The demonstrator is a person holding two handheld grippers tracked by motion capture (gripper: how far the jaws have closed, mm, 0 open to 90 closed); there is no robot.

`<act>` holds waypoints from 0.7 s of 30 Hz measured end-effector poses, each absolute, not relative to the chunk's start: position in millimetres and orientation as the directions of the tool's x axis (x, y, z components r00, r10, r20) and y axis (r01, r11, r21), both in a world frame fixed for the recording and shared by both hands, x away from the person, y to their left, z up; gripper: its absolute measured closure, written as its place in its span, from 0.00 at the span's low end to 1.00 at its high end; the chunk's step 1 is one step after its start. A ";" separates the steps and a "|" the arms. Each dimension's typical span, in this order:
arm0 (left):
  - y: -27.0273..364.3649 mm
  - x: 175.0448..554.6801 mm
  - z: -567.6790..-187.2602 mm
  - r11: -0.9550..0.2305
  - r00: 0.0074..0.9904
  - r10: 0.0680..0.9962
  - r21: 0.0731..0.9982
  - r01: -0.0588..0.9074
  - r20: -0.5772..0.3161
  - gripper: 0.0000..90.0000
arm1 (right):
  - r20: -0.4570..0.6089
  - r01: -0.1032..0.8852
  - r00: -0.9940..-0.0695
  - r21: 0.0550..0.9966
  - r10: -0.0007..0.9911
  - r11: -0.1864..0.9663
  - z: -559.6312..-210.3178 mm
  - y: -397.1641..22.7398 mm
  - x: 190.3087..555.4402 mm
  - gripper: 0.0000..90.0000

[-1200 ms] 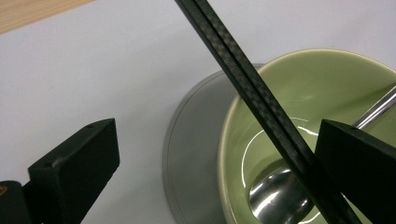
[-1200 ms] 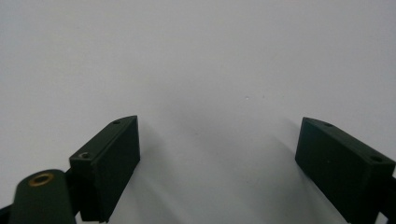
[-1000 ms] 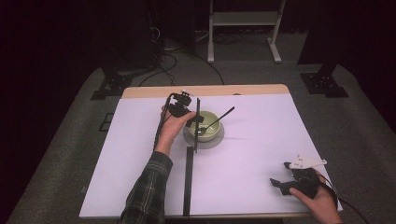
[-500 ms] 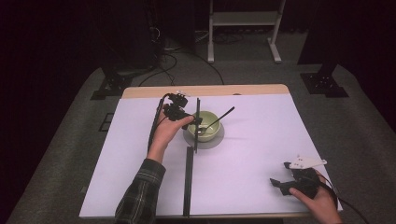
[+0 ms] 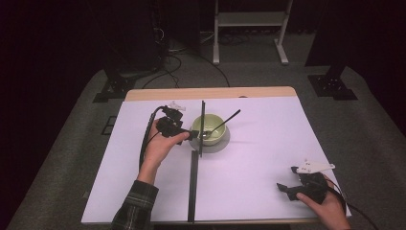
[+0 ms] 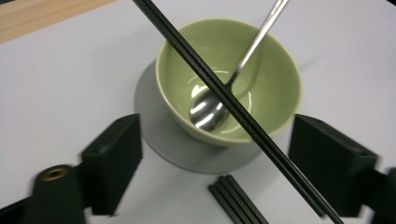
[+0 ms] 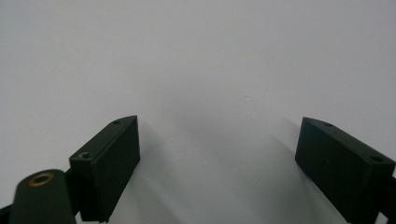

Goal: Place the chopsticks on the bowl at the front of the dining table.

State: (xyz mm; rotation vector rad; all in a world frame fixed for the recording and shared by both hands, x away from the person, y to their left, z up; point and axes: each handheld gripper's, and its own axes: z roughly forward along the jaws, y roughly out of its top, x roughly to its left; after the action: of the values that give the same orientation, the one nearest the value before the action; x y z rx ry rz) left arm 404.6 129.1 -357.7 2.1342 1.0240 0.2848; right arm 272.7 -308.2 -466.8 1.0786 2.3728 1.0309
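Left gripper (image 5: 190,135) at 9 o'clock of green bowl (image 5: 209,128), just beside it; jaws apart, just been closing, gripping nothing. Bowl sits on grey saucer (image 5: 215,144), table centre, spoon (image 5: 221,125) inside. Black stick (image 5: 202,125) crosses bowl. Right gripper (image 5: 283,189) at table's 5 o'clock, jaws wide, empty.

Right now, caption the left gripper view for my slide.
Open left tongs face a green bowl holding a spoon, a black chopstick lying across its rim.
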 end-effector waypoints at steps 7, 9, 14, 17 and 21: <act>138.0 385.7 -359.0 -0.423 0.705 0.676 0.671 0.609 -0.214 0.58 | -0.008 0.510 -0.656 0.733 0.755 0.451 -466.7 -308.2 272.7 0.14; 138.3 380.2 -360.6 -0.428 0.706 0.673 0.662 0.615 -0.221 0.68 | -0.007 0.510 -0.655 0.733 0.755 0.450 -466.8 -308.2 272.8 0.14; 140.9 366.0 -363.1 -0.430 0.714 0.659 0.659 0.616 -0.238 0.91 | -0.006 0.511 -0.655 0.733 0.756 0.449 -466.7 -308.1 272.7 0.14; 140.9 358.4 -366.0 -0.432 0.721 0.642 0.655 0.620 -0.260 0.99 | -0.006 0.512 -0.655 0.732 0.756 0.449 -466.7 -308.1 272.7 0.14; 139.5 351.1 -371.3 -0.447 0.722 0.643 0.641 0.624 -0.255 1.00 | -0.007 0.511 -0.655 0.732 0.755 0.450 -466.7 -308.1 272.7 0.14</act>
State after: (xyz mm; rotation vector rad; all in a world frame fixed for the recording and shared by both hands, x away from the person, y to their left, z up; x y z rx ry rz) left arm 351.1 139.5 -371.3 2.1802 0.9552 0.0335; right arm 272.7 -308.1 -466.7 1.0786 2.3728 1.0295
